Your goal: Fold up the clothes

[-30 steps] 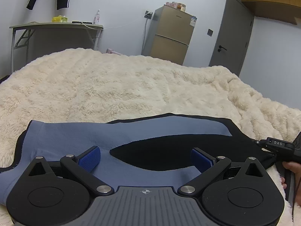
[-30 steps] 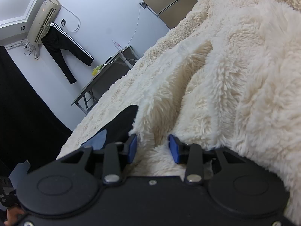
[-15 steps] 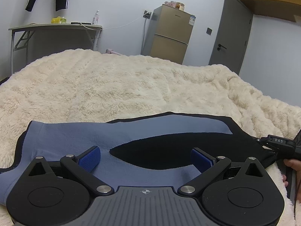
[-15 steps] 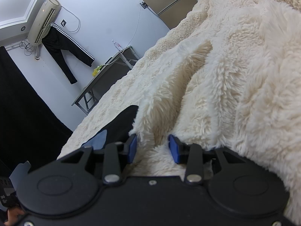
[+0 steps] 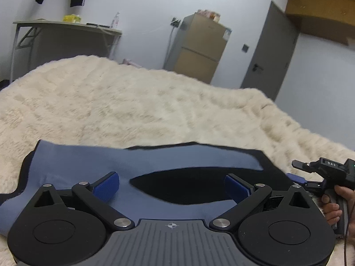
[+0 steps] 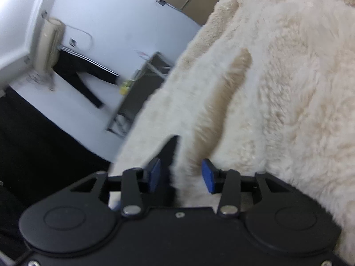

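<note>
A blue and black garment (image 5: 93, 166) lies flat on the cream fluffy blanket (image 5: 144, 106) close in front of me. My left gripper (image 5: 172, 187) is open wide just above the garment's near edge, with nothing between its blue pads (image 5: 106, 187). The right gripper shows at the garment's right corner in the left wrist view (image 5: 297, 179), held by a hand. In the right wrist view my right gripper (image 6: 180, 175) is open, tilted, with a black tip of the garment (image 6: 168, 150) by its left pad and blanket fur between the pads.
A grey table (image 5: 66, 25) with small items stands at the back left, a fridge (image 5: 197, 48) behind the bed, a grey door (image 5: 273, 51) to the right. Black trousers (image 6: 86, 82) hang on the wall.
The right gripper has rolled and lifted; its view is now more tilted and blurred, and its pads stand wider apart. The left gripper has tilted slightly and stays open over the garment.
</note>
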The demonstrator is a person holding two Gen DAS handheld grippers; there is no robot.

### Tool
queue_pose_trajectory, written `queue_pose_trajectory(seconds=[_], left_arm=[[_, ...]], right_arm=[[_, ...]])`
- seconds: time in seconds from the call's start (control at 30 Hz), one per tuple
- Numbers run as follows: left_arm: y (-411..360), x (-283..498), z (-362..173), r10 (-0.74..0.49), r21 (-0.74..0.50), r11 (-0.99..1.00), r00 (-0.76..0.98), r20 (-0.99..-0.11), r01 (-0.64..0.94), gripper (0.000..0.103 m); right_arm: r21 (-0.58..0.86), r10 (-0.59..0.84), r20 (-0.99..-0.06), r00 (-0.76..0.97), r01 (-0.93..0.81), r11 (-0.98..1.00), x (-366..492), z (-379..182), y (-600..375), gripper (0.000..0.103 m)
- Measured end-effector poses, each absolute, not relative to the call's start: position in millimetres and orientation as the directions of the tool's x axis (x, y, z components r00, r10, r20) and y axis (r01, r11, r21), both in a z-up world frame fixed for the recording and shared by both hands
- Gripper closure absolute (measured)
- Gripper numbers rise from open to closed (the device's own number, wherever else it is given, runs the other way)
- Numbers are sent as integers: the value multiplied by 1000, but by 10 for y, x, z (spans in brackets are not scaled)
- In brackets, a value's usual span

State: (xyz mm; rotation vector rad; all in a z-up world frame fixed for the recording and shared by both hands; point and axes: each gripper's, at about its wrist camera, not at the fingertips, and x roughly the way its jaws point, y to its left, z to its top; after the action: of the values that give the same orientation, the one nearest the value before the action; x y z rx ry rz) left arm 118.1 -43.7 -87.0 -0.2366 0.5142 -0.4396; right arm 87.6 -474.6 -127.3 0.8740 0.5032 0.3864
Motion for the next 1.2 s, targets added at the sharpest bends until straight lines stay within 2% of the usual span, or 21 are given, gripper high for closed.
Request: queue_pose_trajectory(seconds=[0.1, 0.17, 0.27, 0.4, 0.53, 0.6, 0.73, 0.77, 0.9, 1.03, 1.2], left_arm=[[-470, 1186, -868, -482, -324, 871, 763, -431, 368, 26], [-494, 1175, -861, -492, -321, 867, 755, -433, 382, 26], [-510, 1134, -846, -495, -308, 867, 757, -427, 392, 27], [-513, 1101, -825, -499, -301, 865, 759, -419, 402, 27], [-515, 1102, -831, -504, -304, 862, 751, -426, 405, 27], [-531, 1100, -830, -506, -300, 861, 750, -427, 410, 27], [-566, 1080, -828, -511, -288, 859, 745, -428, 423, 27], [-570, 1070, -832, -511, -285, 859, 743, -432, 425, 27], [-572, 1056, -842, -500, -275, 866, 743, -445, 417, 26], [-600, 1110, -869, -498, -283, 867, 733, -464, 410, 25], [-640, 1115, -967, -471, -250, 882, 722, -506, 400, 20]], right_arm=[[797, 566, -281, 775, -141, 588, 983, -1287, -4673, 60], [773, 593, -341, 730, -141, 618, 1087, -1315, -4552, 61], [740, 608, -381, 697, -165, 652, 1123, -1310, -4439, 61], [772, 650, -324, 688, -205, 602, 1062, -1188, -4475, 61], [763, 692, -334, 639, -247, 597, 1048, -1099, -4438, 60], [780, 733, -316, 602, -275, 562, 1063, -1067, -4411, 53], [764, 713, -402, 575, -219, 607, 1181, -1153, -4337, 55], [742, 706, -430, 563, -226, 631, 1176, -1104, -4264, 58], [631, 661, -513, 547, -281, 723, 1117, -780, -4024, 58], [617, 656, -494, 570, -301, 727, 1183, -548, -4038, 56], [612, 589, -623, 515, -149, 777, 1568, -965, -4052, 56]])
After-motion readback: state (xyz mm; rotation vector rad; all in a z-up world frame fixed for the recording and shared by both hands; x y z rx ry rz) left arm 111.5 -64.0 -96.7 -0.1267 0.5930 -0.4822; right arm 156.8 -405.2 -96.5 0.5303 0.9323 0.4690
